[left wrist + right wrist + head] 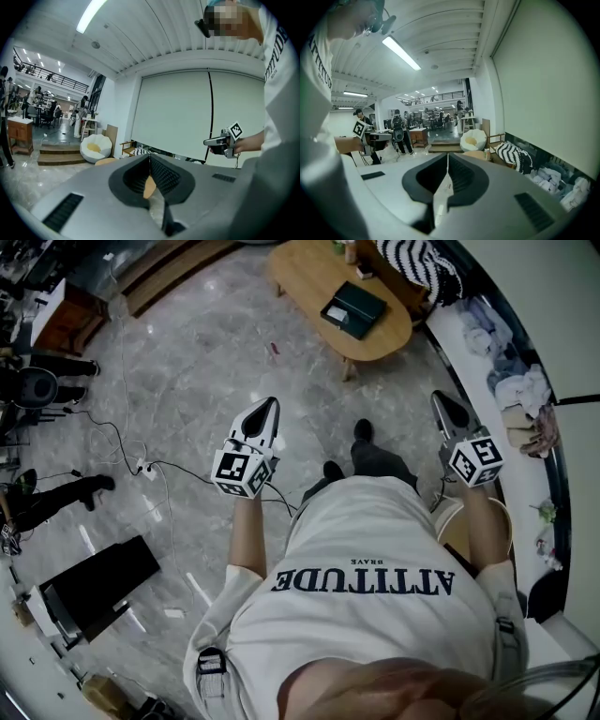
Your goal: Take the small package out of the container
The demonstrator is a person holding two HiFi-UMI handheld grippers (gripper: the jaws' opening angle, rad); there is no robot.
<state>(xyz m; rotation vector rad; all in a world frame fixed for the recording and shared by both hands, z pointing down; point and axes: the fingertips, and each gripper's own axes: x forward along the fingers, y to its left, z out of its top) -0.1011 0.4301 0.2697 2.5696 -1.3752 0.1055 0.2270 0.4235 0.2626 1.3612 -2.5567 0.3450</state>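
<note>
Left tool (270, 407) and right tool (441, 399) are pressed together, empty; dark green flat box (353, 308) at twelve o'clock; package unseen, probably light, pinch its edge.

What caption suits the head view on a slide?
Person holds left gripper and right gripper, both shut, facing a wooden table.

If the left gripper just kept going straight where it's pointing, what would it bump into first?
Probably the low wooden table ahead: the left gripper aims toward it. Depth is unclear, so it might reach the floor first.
</note>
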